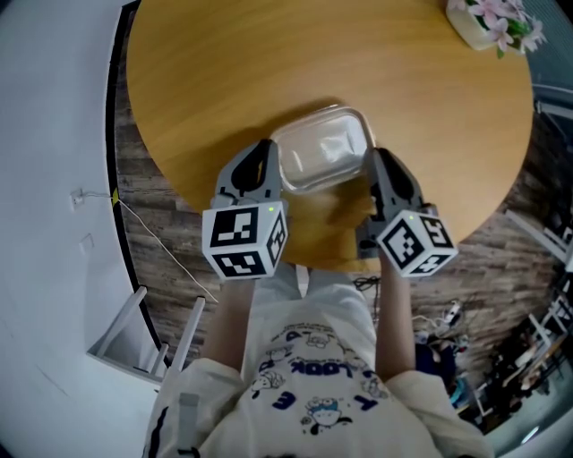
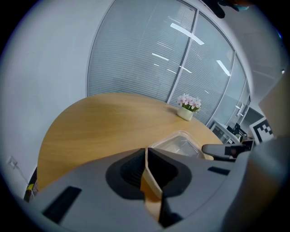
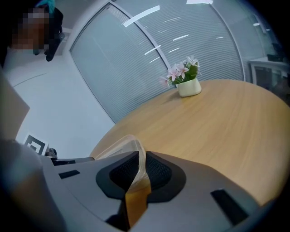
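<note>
A round wooden tabletop (image 1: 224,72) is set on a floor (image 1: 148,170) of dark planks. A plain white wall (image 1: 45,134) is seen at the left. A curved glazed wall (image 2: 136,59) is covered by blinds, and strip lights are reflected in it. A pot of pink flowers (image 1: 495,22) is placed near the tabletop's far edge.

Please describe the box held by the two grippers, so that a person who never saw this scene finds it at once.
On the round wooden table, at its near edge by the person, is a clear plastic container. The left gripper and the right gripper pinch its rim from opposite sides. Unlike the white flower pot at the far edge, it is transparent and empty.
</note>
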The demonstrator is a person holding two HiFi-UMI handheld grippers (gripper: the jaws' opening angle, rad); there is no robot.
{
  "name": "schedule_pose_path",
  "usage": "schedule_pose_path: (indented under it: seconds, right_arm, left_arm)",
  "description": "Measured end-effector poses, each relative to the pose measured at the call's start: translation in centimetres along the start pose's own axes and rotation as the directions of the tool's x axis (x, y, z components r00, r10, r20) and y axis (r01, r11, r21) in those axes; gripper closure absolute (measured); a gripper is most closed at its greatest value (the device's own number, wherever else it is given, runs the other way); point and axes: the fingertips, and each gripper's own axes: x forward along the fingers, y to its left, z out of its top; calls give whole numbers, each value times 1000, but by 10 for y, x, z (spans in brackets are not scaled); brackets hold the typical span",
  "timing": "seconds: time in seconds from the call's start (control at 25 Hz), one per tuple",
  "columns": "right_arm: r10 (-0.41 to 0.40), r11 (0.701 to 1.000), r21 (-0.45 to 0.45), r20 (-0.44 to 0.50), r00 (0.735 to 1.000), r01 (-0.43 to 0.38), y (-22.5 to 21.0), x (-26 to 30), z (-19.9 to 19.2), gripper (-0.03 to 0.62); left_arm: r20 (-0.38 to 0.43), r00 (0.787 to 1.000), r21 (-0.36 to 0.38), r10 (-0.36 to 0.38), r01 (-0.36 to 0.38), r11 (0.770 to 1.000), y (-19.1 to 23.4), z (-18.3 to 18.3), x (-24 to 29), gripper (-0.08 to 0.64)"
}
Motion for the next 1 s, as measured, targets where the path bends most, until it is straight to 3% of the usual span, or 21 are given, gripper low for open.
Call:
schedule_pose_path:
  seconds: [0.56,0.8,1.0]
  right_arm:
    - [19,997,-73,128,992,-10,37,-36,49,545]
    - [44,993,-118,205,978,-20,63,-58,83,545]
    - [80,985,-169,288,954,-32,86,-77,118,545]
  left_arm:
    - [141,990,49,-19,12,999,-15,53,-43,540]
    - [234,972,78,-31,13,997,-24,92,-73,540]
    - [325,945,92,-47,18,996,-32,127,-98,540]
